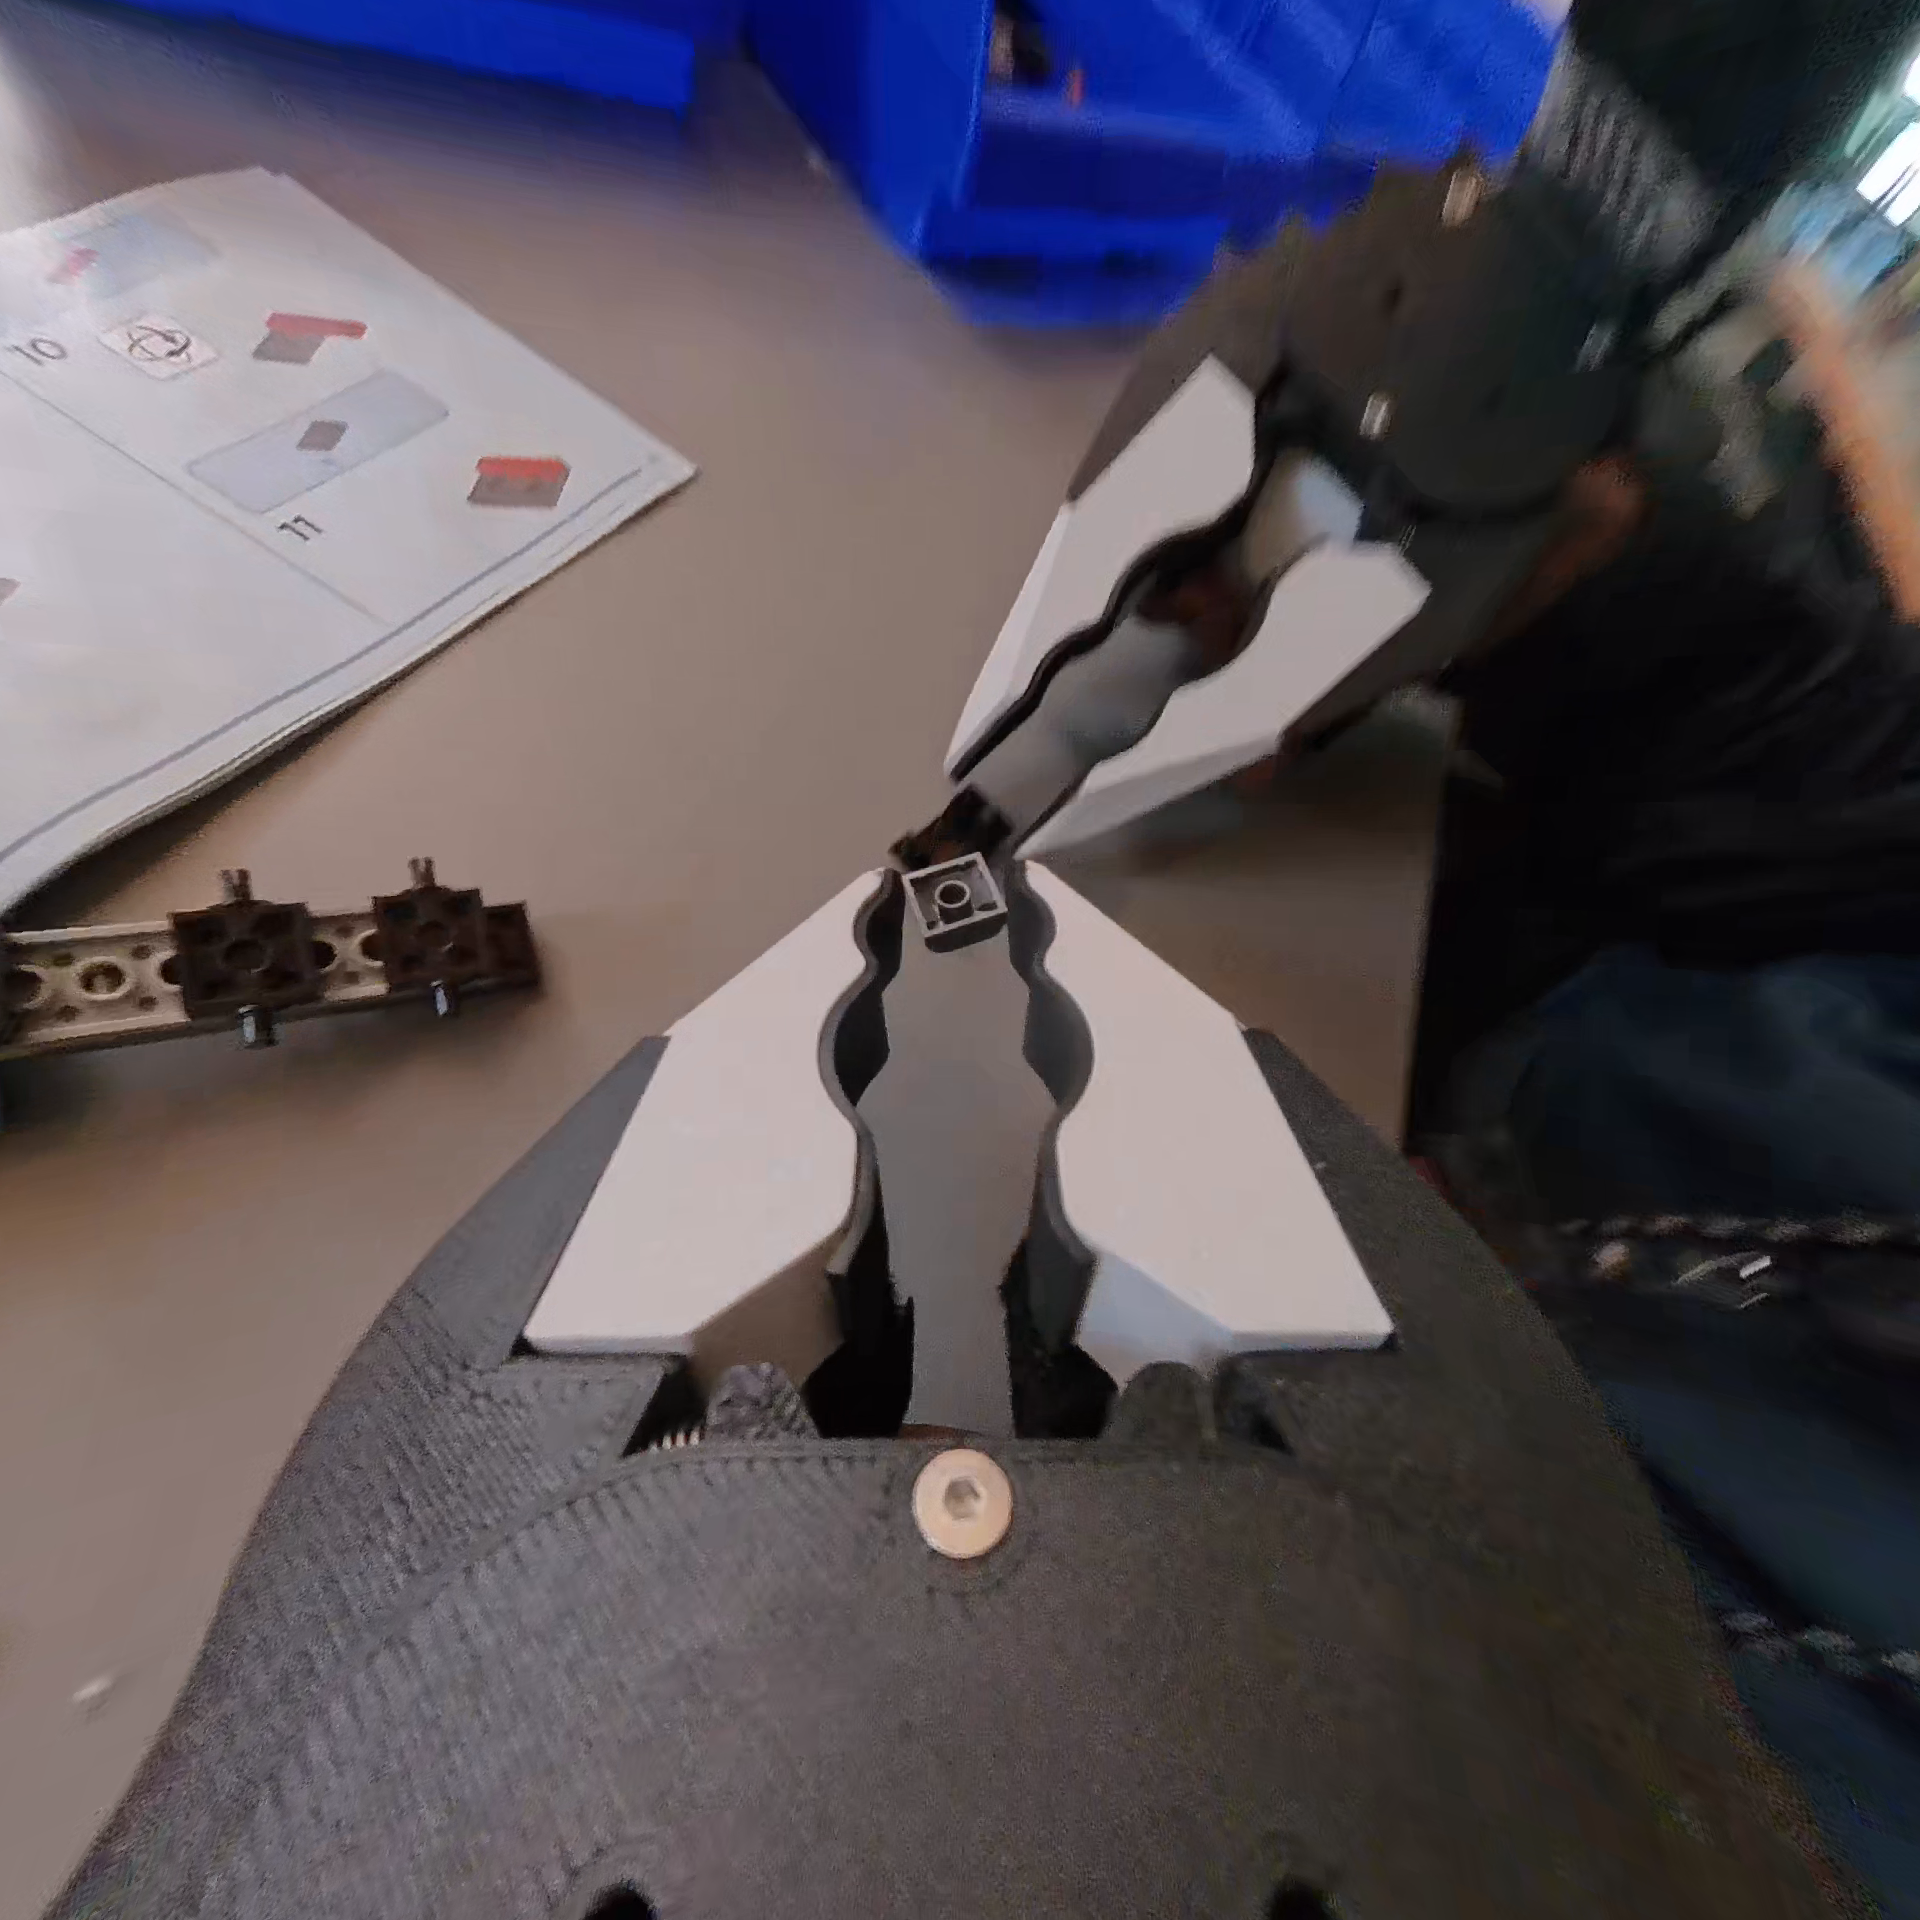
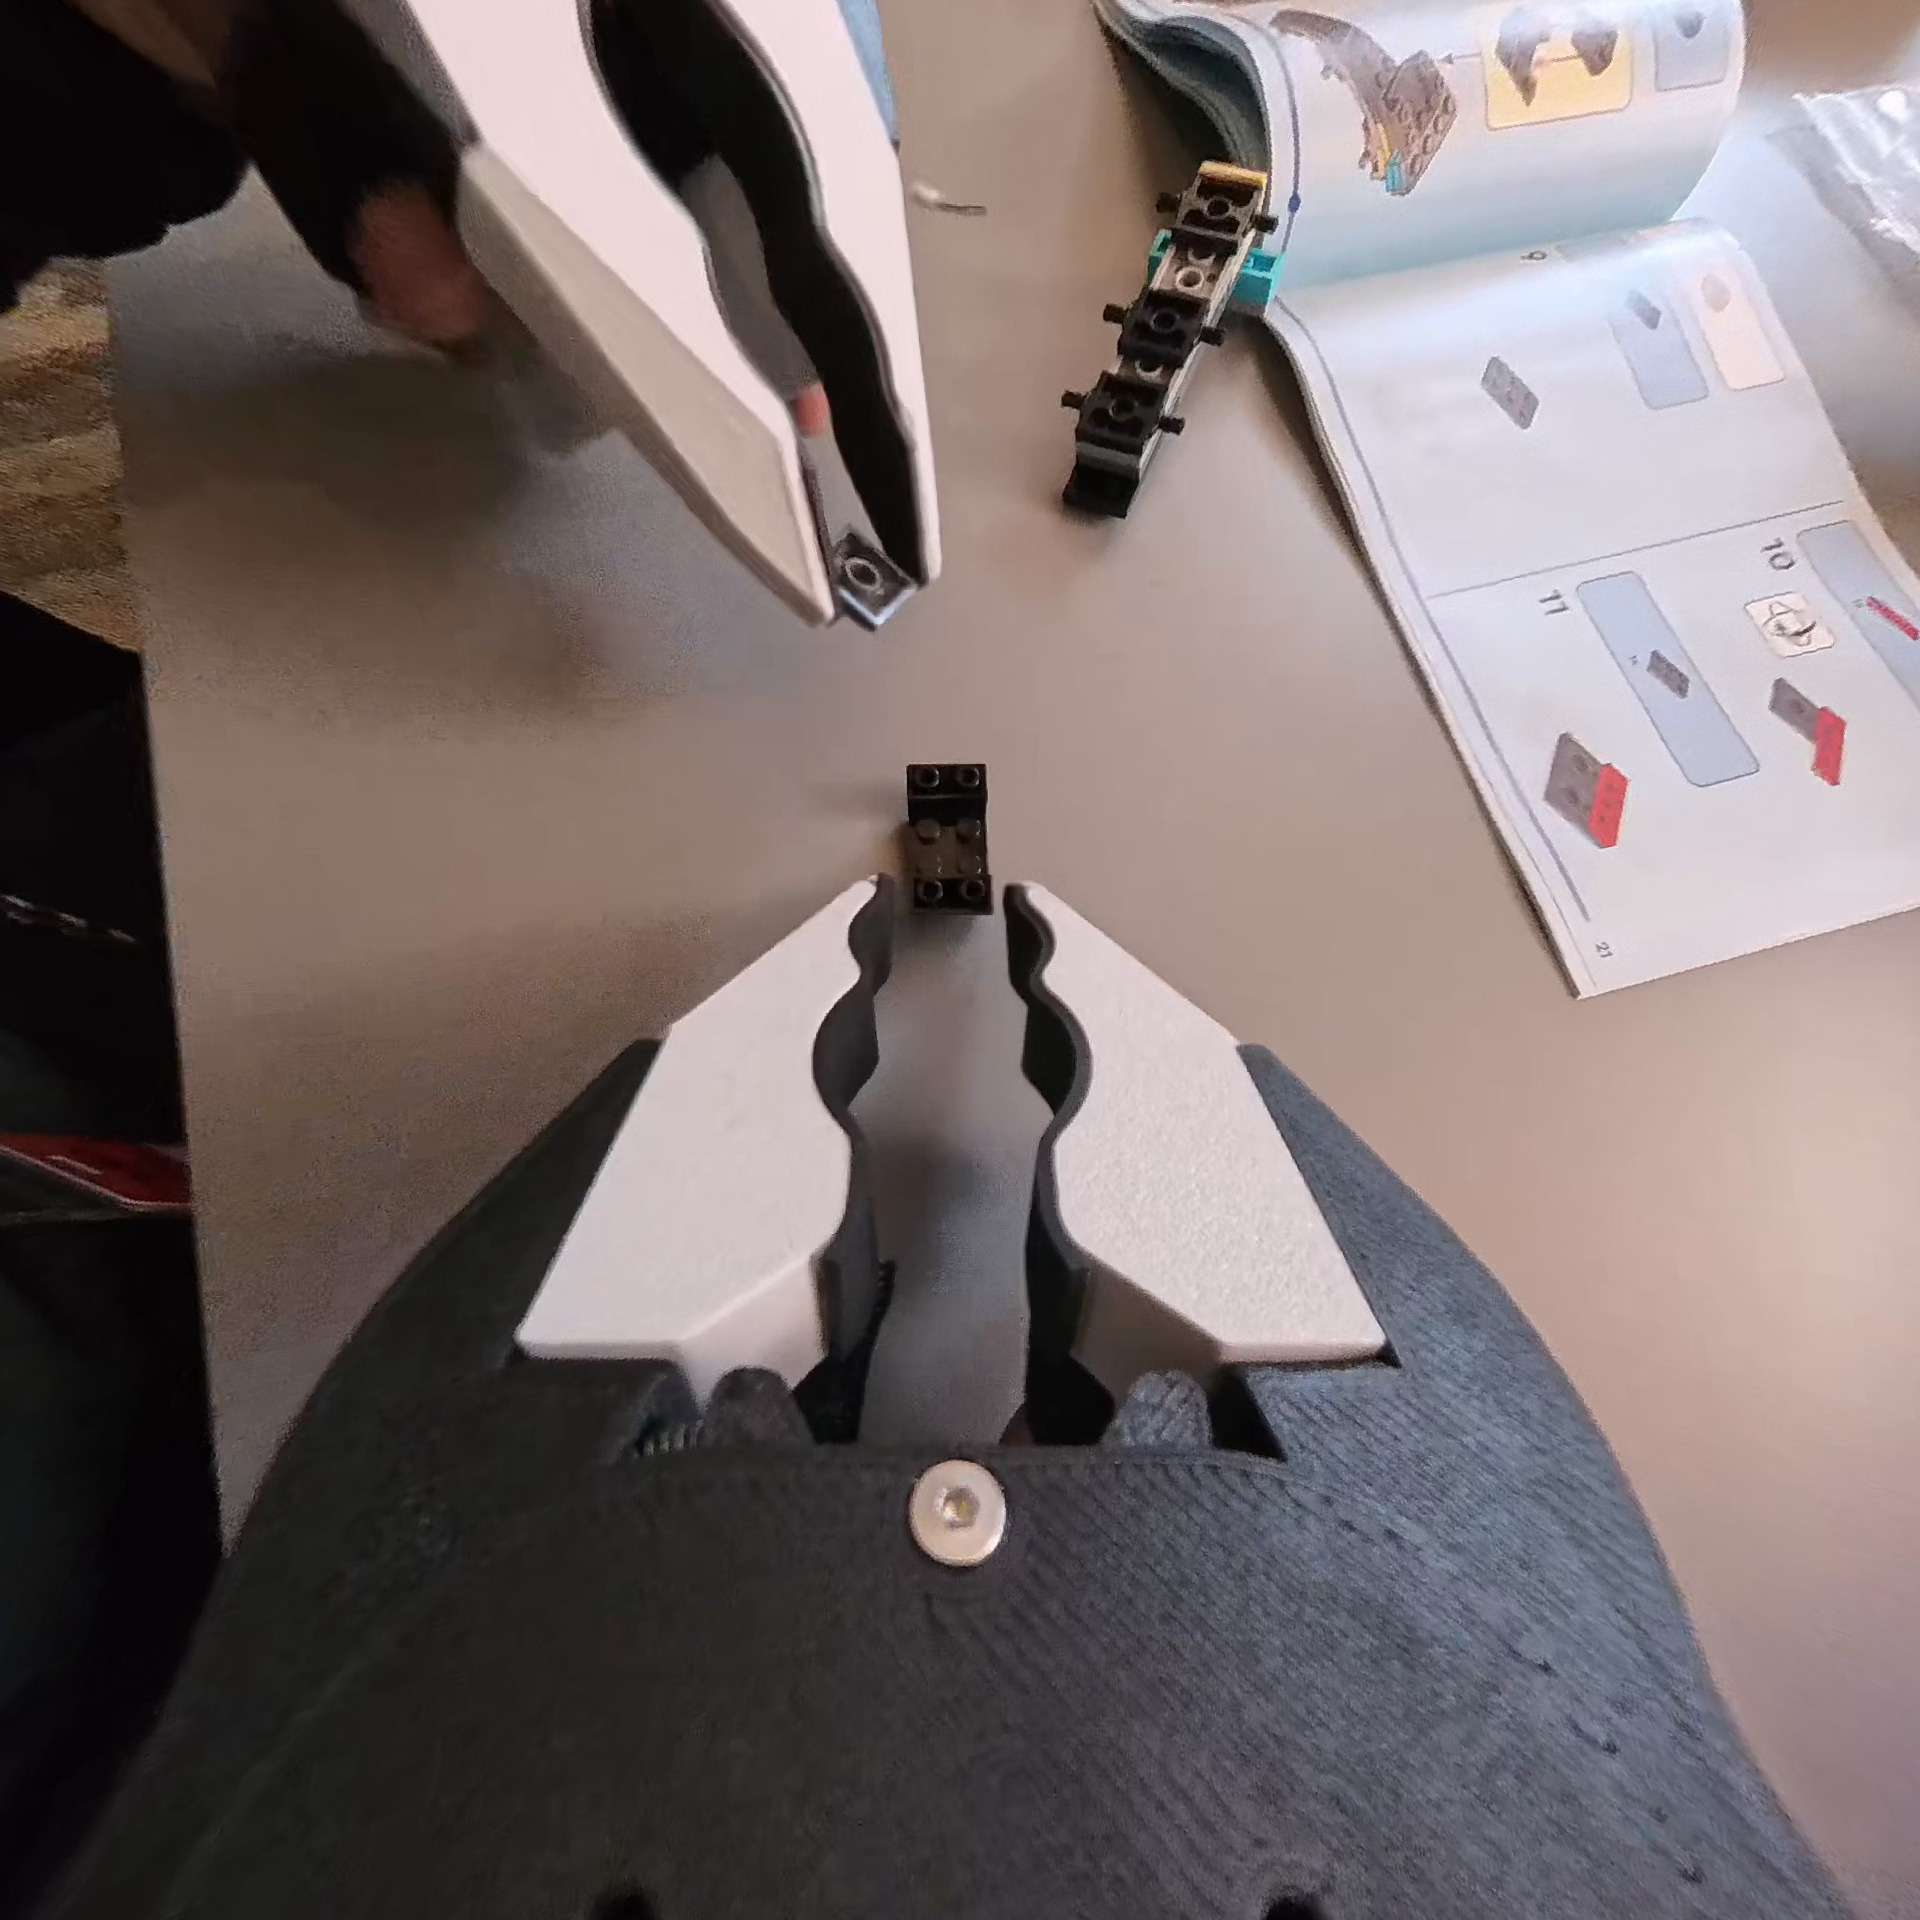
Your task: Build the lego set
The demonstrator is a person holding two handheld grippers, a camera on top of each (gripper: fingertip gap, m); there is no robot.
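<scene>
Working over a grey-brown table [image 1: 727,675], with blue bins [image 1: 1039,177] blurred along its far side. Lying open on the table beside the tools, an instruction booklet [image 2: 1558,520] with pictured steps. Closed at the tips, the left gripper [image 1: 956,894], pinching a small grey square piece; meeting it almost tip to tip from the upper right, the right gripper [image 2: 943,899], fingers narrowed around the near end of a black piece, a sliver of gap showing at each side in its own view, so clamped as far as can be told. Resting on the table near the booklet's edge, well apart from both tools, a long strip of joined bricks [image 1: 270,956], pale down the middle with dark blocks and side pegs. Held above the table and sticking forward past the right fingertips, the black piece [image 2: 945,836], studs showing. Smallest of all, the grey square piece [image 1: 956,909], hollow underside towards the left camera, just beside the black piece
</scene>
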